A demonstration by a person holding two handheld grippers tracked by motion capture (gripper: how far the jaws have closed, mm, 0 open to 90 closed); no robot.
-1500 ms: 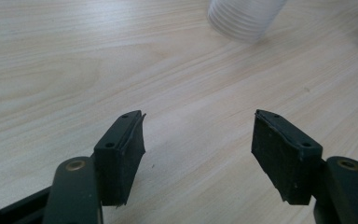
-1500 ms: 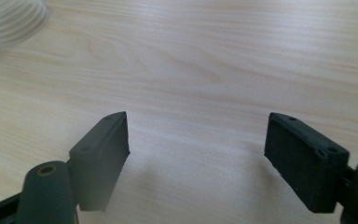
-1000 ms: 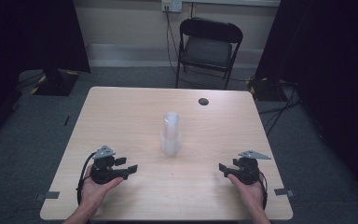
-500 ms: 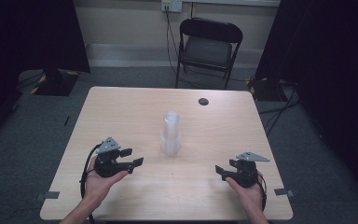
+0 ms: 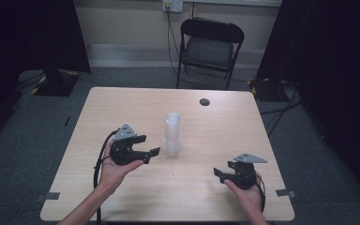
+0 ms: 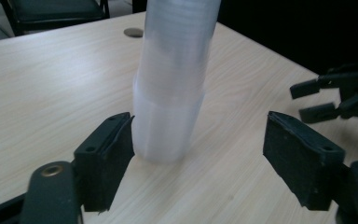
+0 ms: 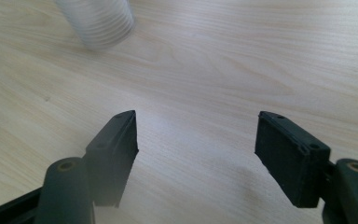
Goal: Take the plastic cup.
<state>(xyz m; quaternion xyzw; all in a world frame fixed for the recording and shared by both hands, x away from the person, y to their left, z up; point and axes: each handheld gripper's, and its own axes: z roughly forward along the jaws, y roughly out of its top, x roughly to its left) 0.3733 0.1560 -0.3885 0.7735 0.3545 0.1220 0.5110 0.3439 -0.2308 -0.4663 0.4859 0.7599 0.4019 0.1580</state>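
Stacked translucent plastic cups [image 5: 172, 134] stand upright as a tall column near the middle of the pale wooden counter [image 5: 122, 108]. A person's left hand [image 5: 115, 169] holds the left tongs [image 5: 153, 155] just beside the stack, on its left in the high view, jaws spread wide and gripping nothing. In the left gripper view the stack [image 6: 172, 79] rises just ahead of the open jaws, closer to the left-hand one, and not yet between them. The right tongs [image 5: 220, 174], held in the right hand [image 5: 247, 194], sit well apart from the cups near the counter's front right, jaws likewise wide open and empty. The right gripper view catches the stack's base [image 7: 97, 19] far ahead and to the left. A small dark round disc [image 5: 205, 101] lies near the far edge, before a black folding chair [image 5: 210, 49].
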